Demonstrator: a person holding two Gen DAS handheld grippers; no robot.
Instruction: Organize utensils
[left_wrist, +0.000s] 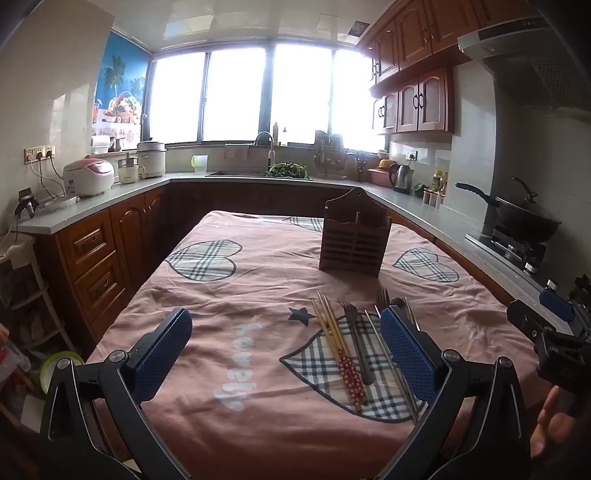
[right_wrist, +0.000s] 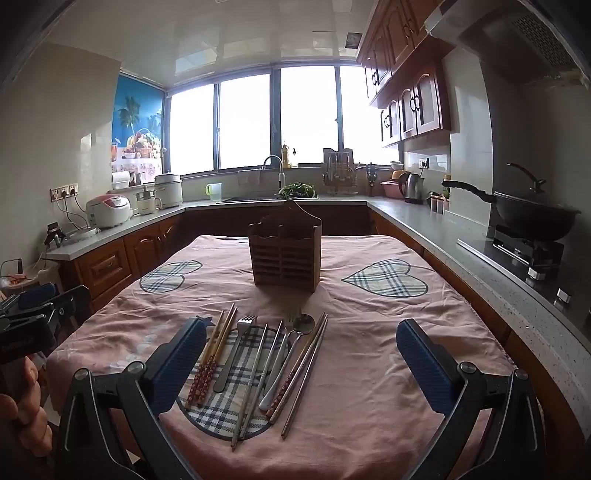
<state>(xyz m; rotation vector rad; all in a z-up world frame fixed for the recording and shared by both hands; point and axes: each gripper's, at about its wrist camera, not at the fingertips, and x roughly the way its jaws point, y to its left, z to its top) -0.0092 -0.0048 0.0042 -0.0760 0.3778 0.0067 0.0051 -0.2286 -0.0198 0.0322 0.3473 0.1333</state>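
Observation:
A brown wooden utensil holder (left_wrist: 355, 236) (right_wrist: 284, 251) stands upright on the pink tablecloth, toward the far side. Nearer me, utensils lie in a row on a plaid heart patch: wooden chopsticks with red patterned ends (left_wrist: 338, 350) (right_wrist: 212, 352), a fork (left_wrist: 354, 336) (right_wrist: 236, 347), metal chopsticks (right_wrist: 258, 373), a spoon (right_wrist: 295, 343) and further chopsticks (right_wrist: 304, 369). My left gripper (left_wrist: 286, 336) is open and empty, above the cloth just left of the utensils. My right gripper (right_wrist: 301, 349) is open and empty, hovering over the utensils.
The table (right_wrist: 369, 387) sits between kitchen counters (left_wrist: 110, 195) on both sides. A wok on a stove (right_wrist: 532, 218) is at right, a rice cooker (left_wrist: 88, 177) at left, a sink (right_wrist: 273, 195) under the windows. The right gripper's body (left_wrist: 554, 332) shows at the left view's right edge.

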